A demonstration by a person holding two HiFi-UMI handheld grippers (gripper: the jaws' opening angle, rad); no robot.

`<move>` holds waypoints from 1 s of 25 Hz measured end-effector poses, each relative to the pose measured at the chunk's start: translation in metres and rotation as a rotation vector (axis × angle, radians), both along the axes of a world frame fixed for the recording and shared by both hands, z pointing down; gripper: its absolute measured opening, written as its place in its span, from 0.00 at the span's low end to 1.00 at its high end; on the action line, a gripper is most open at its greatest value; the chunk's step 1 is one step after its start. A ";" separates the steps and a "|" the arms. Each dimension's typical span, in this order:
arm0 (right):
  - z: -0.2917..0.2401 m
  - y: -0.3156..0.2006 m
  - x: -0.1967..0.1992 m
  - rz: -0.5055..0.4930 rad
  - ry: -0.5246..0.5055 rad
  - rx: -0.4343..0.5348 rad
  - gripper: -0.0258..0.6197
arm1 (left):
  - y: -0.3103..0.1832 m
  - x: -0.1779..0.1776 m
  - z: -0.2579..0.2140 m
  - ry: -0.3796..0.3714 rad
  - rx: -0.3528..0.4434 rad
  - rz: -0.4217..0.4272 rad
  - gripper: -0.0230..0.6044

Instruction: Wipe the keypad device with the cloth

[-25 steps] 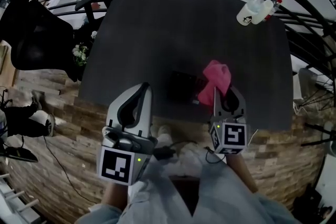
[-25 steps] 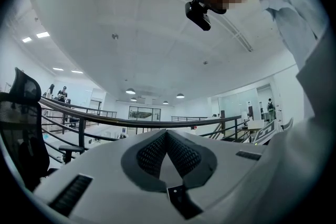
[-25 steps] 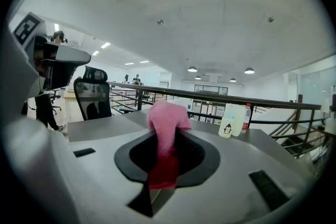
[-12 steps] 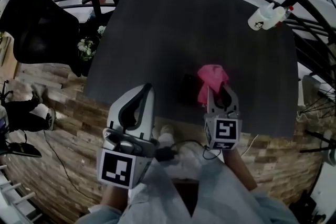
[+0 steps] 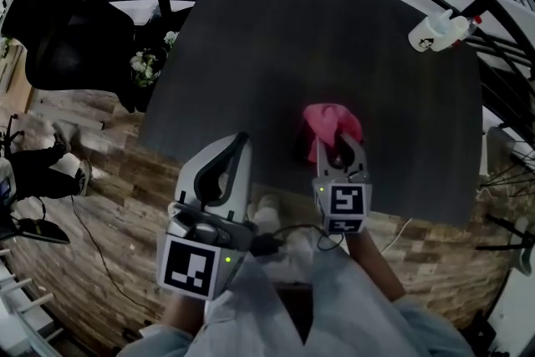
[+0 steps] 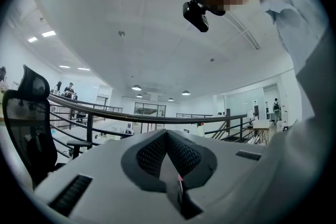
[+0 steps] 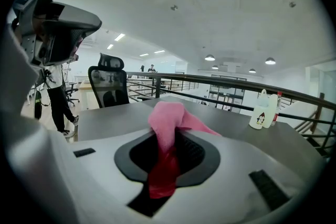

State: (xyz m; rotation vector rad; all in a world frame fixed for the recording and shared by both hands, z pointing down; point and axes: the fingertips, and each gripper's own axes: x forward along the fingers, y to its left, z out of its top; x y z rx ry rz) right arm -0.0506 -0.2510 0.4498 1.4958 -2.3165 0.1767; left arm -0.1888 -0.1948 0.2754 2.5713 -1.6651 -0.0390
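Clamping crumpled pink cloth (image 7: 167,115), right gripper (image 7: 167,157)

Two handheld grippers are in view: one left gripper (image 5: 239,140) and one right gripper (image 5: 341,146). One pink cloth (image 5: 332,121) sits in the right gripper's jaws. One dark keypad device (image 5: 298,150) shows just left of that gripper's tips, mostly covered. One dark table (image 5: 334,29) lies ahead of both grippers. Two bottles stand together far ahead and right of the right gripper: one white bottle (image 5: 428,34) and one red-capped bottle (image 5: 460,25). One black office chair (image 5: 67,38) stands far left of the left gripper.
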 end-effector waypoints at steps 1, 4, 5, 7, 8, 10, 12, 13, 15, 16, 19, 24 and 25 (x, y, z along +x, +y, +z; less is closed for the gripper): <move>0.001 0.000 -0.002 -0.007 0.002 -0.004 0.15 | 0.000 0.000 0.001 0.000 -0.002 0.000 0.04; 0.007 0.003 -0.009 -0.038 0.019 -0.021 0.15 | 0.000 0.001 0.002 0.000 -0.007 0.002 0.04; 0.009 0.005 -0.010 -0.046 0.023 -0.026 0.15 | 0.000 0.001 0.003 0.001 -0.009 0.003 0.04; 0.012 0.009 -0.013 -0.059 0.034 -0.033 0.15 | 0.000 0.000 0.004 0.006 -0.012 0.005 0.04; 0.014 0.011 -0.014 -0.065 0.039 -0.038 0.15 | 0.000 0.001 0.004 0.008 -0.012 0.007 0.04; 0.018 0.015 -0.015 -0.079 0.046 -0.049 0.15 | -0.001 0.003 0.003 0.010 -0.010 0.011 0.04; 0.022 0.019 -0.015 -0.088 0.056 -0.062 0.15 | -0.001 0.007 0.002 0.013 -0.008 0.017 0.04; 0.024 0.021 -0.014 -0.091 0.063 -0.069 0.15 | -0.001 0.009 0.002 0.013 -0.007 0.021 0.04; 0.028 0.025 -0.013 -0.095 0.067 -0.081 0.15 | -0.001 0.013 0.003 0.015 -0.009 0.028 0.04; 0.030 0.028 -0.013 -0.096 0.066 -0.088 0.15 | -0.001 0.014 0.003 0.015 -0.011 0.032 0.04; 0.037 0.034 -0.013 -0.105 0.061 -0.108 0.15 | -0.001 0.015 0.004 0.014 -0.014 0.037 0.04; 0.047 0.046 -0.009 -0.104 0.045 -0.150 0.15 | -0.002 0.021 0.003 0.019 -0.005 0.048 0.04; 0.049 0.049 -0.007 -0.091 0.023 -0.162 0.15 | -0.003 0.023 0.003 0.021 -0.003 0.051 0.04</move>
